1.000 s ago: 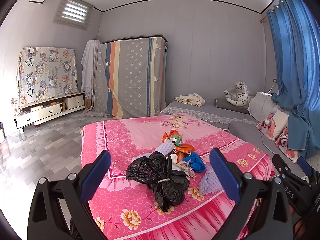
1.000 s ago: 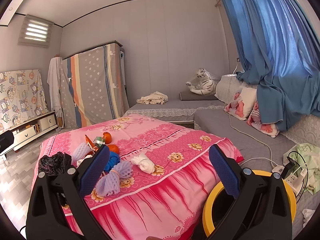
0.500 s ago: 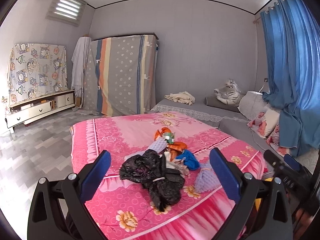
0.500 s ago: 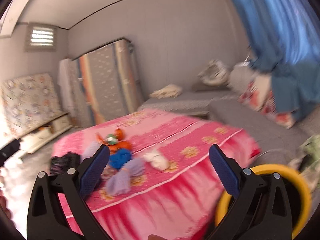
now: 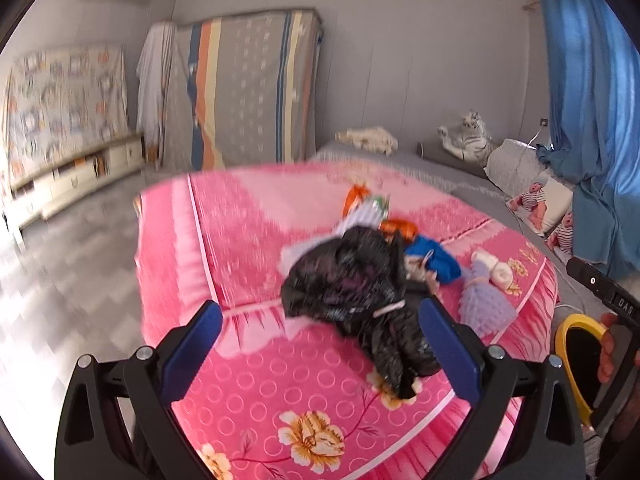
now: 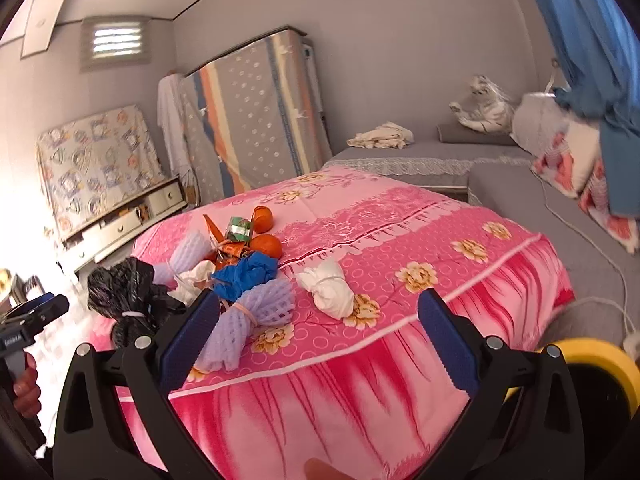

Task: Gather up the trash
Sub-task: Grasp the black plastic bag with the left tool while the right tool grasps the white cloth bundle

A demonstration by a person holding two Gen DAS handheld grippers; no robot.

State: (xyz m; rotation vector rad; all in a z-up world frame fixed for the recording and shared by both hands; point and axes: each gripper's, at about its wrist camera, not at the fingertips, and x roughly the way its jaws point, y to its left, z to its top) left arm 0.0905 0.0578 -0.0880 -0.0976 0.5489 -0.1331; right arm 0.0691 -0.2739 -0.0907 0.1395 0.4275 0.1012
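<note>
A heap of trash lies on the pink bedspread (image 5: pixel 248 248) (image 6: pixel 400 216). A tied black plastic bag (image 5: pixel 356 292) (image 6: pixel 124 292) is nearest the left gripper (image 5: pixel 320 348), which is open just in front of it with nothing between its fingers. Behind it are a blue crumpled piece (image 5: pixel 436 260) (image 6: pixel 244 272), a purple foam net (image 5: pixel 480 300) (image 6: pixel 244 316), a white tied bundle (image 5: pixel 496 272) (image 6: pixel 330 288), orange fruit (image 6: pixel 267 246) and a green carton (image 6: pixel 239 229). The right gripper (image 6: pixel 320 340) is open above the bed's front edge, short of the trash.
A yellow-rimmed bin (image 5: pixel 576 344) (image 6: pixel 600 364) stands on the floor at the bed's right corner. A grey sofa bed (image 6: pixel 520 184) with a toy tiger (image 6: pixel 486 106) and pillows lies beyond, under blue curtains (image 5: pixel 588 112). A covered wardrobe (image 5: pixel 252 88) and a low cabinet (image 6: pixel 124 216) line the left wall.
Both grippers have moved closer to the bed and tilted down. The black bag now fills more of the left wrist view. Both stay open.
</note>
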